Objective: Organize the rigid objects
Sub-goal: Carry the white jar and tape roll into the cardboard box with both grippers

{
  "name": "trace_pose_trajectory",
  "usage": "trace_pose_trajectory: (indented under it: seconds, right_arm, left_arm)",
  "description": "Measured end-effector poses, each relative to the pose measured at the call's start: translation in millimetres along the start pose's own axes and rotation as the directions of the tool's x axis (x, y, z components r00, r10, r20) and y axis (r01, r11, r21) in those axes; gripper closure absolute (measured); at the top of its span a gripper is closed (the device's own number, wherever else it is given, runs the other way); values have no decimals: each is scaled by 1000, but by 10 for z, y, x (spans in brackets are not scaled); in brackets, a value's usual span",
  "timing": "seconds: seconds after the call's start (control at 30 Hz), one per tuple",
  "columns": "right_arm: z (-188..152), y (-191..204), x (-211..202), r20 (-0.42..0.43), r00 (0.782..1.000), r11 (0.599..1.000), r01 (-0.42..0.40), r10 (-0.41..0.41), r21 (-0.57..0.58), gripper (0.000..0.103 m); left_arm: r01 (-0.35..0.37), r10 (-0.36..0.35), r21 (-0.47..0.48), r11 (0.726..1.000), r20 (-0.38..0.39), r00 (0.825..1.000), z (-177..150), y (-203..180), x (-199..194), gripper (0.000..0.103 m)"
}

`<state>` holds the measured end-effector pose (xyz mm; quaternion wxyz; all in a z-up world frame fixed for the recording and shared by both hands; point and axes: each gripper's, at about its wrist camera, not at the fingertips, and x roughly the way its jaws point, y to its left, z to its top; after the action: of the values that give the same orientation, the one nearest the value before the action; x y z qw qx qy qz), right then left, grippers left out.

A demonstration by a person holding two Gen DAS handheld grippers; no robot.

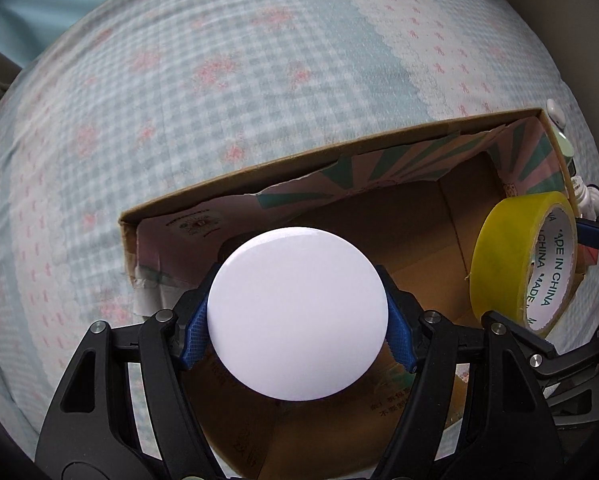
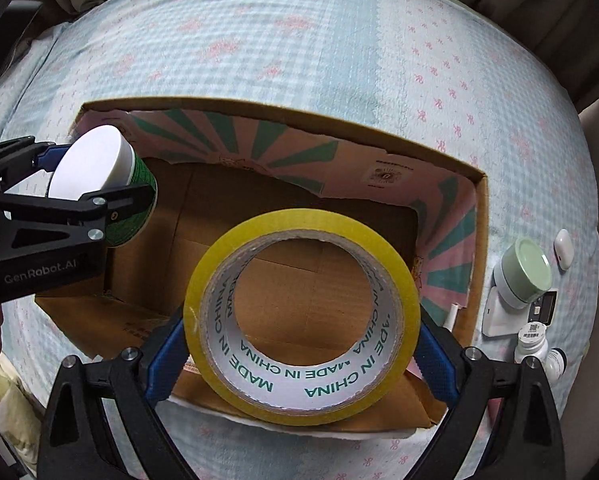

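- Checked bedspread [image 2: 299, 40] all round, open cardboard box [image 2: 481, 208] looking empty.
- Left gripper [image 1: 299, 312] fingers clamped on a white-lidded green jar [image 1: 297, 314], poised over the box.
- Right gripper [image 2: 301, 344] fingers clamped on the yellow tape roll [image 2: 301, 320], also above it.
- Small jar [image 2: 523, 276], bottles [image 2: 533, 344] wait beside; nothing packed, I'd judge.

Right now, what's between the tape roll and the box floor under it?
Nothing. In the right wrist view the tape roll, clamped in the right gripper, hangs over the cardboard box; bare floor shows through its hole.
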<state>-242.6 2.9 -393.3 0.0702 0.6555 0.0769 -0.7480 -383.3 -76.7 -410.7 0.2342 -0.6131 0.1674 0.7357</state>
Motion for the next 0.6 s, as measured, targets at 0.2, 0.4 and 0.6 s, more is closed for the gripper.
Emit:
trace_pose_trajectory:
  seconds: [0.2, 0.4, 0.6]
  right_arm:
    - [-41, -20, 51, 22, 1000, 1000, -18, 18, 9, 7]
    - [-95, -73, 49, 27, 998, 997, -61, 60, 38, 0]
    - [-180, -86, -224, 90, 994, 997, -62, 58, 39, 0]
  left_arm:
    - [16, -16, 22, 1000, -8, 1000, 52, -58, 75, 35]
    - [-7, 4, 75, 997, 51, 999, 119, -122, -130, 0]
    - [-4, 1, 67, 998, 54, 999, 18, -65, -248, 0]
